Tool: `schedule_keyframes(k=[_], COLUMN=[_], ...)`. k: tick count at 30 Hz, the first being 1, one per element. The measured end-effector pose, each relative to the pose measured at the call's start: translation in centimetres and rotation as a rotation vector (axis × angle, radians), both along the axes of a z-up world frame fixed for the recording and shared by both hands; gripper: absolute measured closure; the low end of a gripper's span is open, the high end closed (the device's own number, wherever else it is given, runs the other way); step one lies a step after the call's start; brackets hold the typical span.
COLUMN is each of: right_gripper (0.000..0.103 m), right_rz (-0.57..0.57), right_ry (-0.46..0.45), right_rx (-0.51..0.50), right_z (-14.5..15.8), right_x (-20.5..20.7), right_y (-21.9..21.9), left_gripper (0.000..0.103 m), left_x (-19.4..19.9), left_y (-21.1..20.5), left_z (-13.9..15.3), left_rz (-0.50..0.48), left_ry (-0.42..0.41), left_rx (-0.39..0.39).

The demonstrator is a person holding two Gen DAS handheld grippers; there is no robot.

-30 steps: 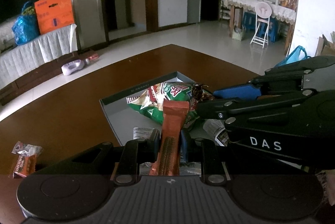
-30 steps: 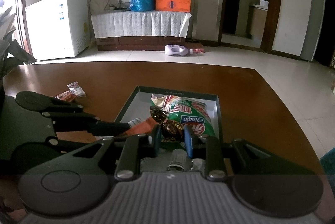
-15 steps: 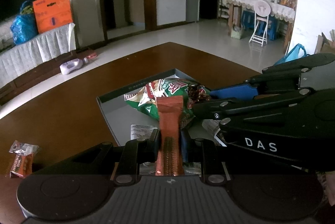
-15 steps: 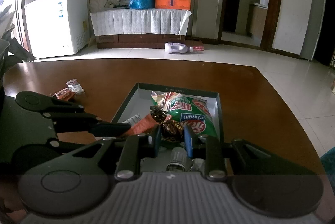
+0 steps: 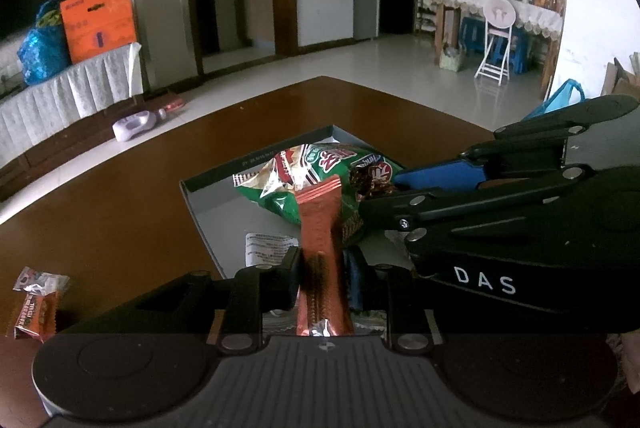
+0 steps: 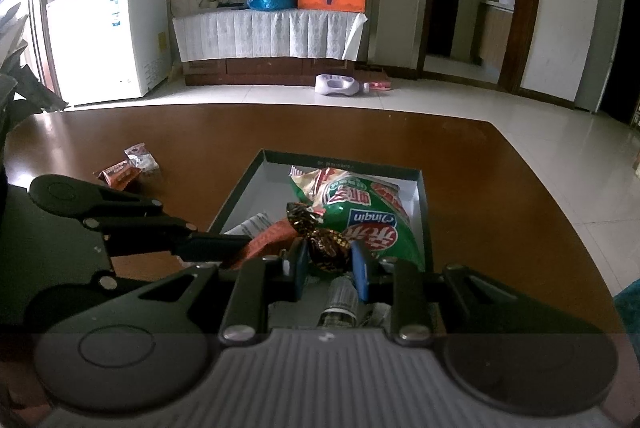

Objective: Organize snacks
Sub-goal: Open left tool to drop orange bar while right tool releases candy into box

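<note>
Step in hand: placing into the box (image 6: 240, 183). Left tool (image 5: 320, 264) clamps an orange snack bar (image 5: 320, 228); right tool (image 6: 326, 264) clamps a brown-wrapped candy (image 6: 320, 240). Next: lower, then release inside.

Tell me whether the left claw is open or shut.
Shut. In the left wrist view the left claw clamps an orange snack bar, both fingers pressed against its wrapper above the box.

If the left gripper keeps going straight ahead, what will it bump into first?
Most likely the green chip bag in the box. The left gripper, its jaws shut on the orange snack bar, points straight at it, and the bar's tip would probably touch first. Depth is hard to judge.
</note>
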State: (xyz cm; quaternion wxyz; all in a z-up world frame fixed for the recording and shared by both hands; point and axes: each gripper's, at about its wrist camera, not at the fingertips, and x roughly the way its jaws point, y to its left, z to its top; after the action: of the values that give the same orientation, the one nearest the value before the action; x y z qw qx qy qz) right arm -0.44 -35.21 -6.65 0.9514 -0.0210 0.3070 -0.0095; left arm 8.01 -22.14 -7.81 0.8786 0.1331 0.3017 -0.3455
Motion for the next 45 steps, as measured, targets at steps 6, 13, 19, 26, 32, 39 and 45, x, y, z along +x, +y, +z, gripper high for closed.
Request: schedule_keyframes(k=[6, 13, 19, 26, 32, 39, 45], right_gripper=[0.079, 0.079, 0.079, 0.075, 0.066, 0.061, 0.057], right_rz=[-0.001, -0.006, -0.014, -0.014, -0.018, -0.016, -0.046], right_ry=[0.001, -0.005, -0.029, -0.035, -0.044, -0.082, -0.120], right_rx=[0.000, 0.000, 0.005, 0.011, 0.020, 0.051, 0.077], right_z=[-0.2, -0.2, 0.3, 0.4, 0.6, 1.2, 1.9], right_x=[0.2, 0.4, 0.4, 0.6, 0.4, 0.2, 0.1], right_y=[0.0, 0.0, 0.1, 0.2, 0.2, 0.4, 0.2], left_gripper=[0.061, 0.054, 0.034, 0.029, 0.026, 0.026, 0.017], left_x=[-0.1, -0.2, -0.4, -0.5, -0.6, -0.5, -1.3], left_y=[-0.1, 0.0, 0.6, 1.5, 2.3, 3.5, 4.5], left_z=[-0.3, -0.2, 0.2, 0.5, 0.8, 1.2, 2.0], left_rz=[-0.004, -0.002, 0.014, 0.019, 0.022, 0.032, -0.006], left_ry=[-0.006, -0.013, -0.044, -0.054, -0.067, -0.055, -0.074], left_rx=[0.010, 0.015, 0.022, 0.021, 0.020, -0.006, -0.053])
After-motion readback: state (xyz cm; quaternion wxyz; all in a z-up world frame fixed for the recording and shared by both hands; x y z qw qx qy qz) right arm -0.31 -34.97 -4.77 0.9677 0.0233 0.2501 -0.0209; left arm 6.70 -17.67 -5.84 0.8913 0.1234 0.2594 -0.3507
